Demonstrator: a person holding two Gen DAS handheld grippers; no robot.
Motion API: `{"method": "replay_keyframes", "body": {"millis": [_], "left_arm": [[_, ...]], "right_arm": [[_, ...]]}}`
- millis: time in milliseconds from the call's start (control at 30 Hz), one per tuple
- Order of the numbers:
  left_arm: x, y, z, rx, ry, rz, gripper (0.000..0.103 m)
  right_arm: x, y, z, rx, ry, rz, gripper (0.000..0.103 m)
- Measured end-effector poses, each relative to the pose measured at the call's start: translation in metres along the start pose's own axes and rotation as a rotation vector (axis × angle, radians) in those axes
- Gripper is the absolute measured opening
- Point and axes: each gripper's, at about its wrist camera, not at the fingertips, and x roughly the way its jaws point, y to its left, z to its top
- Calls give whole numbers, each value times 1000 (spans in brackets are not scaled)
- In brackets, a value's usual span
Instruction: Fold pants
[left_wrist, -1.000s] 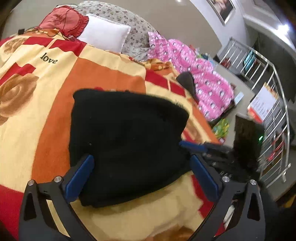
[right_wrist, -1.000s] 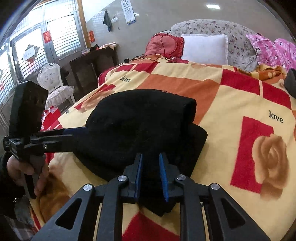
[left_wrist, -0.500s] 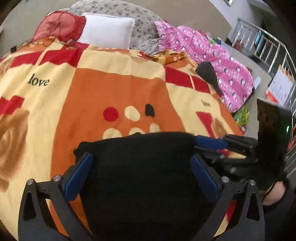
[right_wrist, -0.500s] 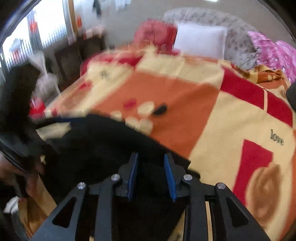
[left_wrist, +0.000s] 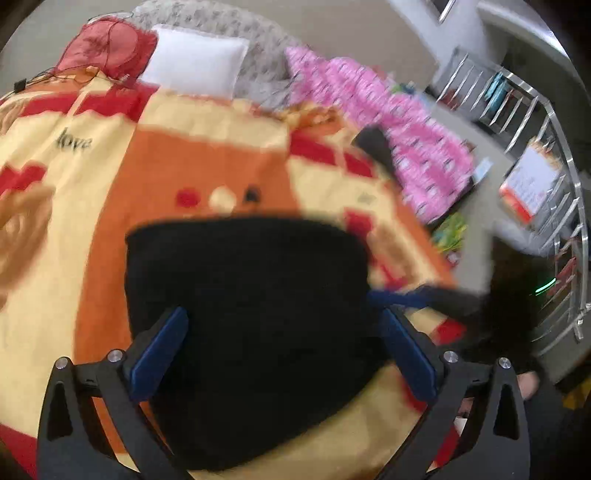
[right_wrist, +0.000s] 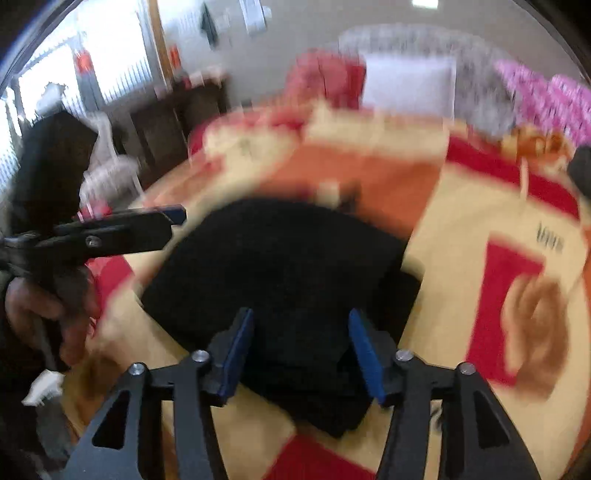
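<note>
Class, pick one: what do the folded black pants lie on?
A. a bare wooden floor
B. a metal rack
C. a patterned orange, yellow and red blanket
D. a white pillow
C: the black pants rest flat on the orange, yellow and red blanket, which shows all round them in both wrist views.

Right gripper above folded black pants on patterned blanket, jaws just opening, pads clear; left gripper alongside.
</note>
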Motion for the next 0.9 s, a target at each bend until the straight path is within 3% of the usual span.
{"method": "replay_keyframes", "body": {"millis": [100,167,200,267,333,400,500,700,900], "left_arm": [[-14,1,5,-31,-36,-32,103],[-29,12,11,-97,-85,-52,103],[-34,19,12,-126,-112,-43,103],[-36,37,11,-203,-130,-40,103],[-18,51,9,-290,-56,-65,103],[-3,54,4,-308,-3,-85,103],[6,43,4,-262,11,-57,103],[6,32,-2,-235,-29,16,103],[13,19,-6,-158,-54,139,103]], "right_arm": [[-18,-14,7,97,-33,-12,62],[-36,-30,7,170,-98,-26,98],[-38,-40,6,219,-104,-15,103],[-32,-61,1,339,-69,60,102],[-14,-69,-3,391,-7,125,98],[6,-71,-5,391,61,162,84],[13,-68,-5,375,21,203,72],[9,-64,-15,325,-65,238,72],[8,-67,-17,327,-73,242,73]]}}
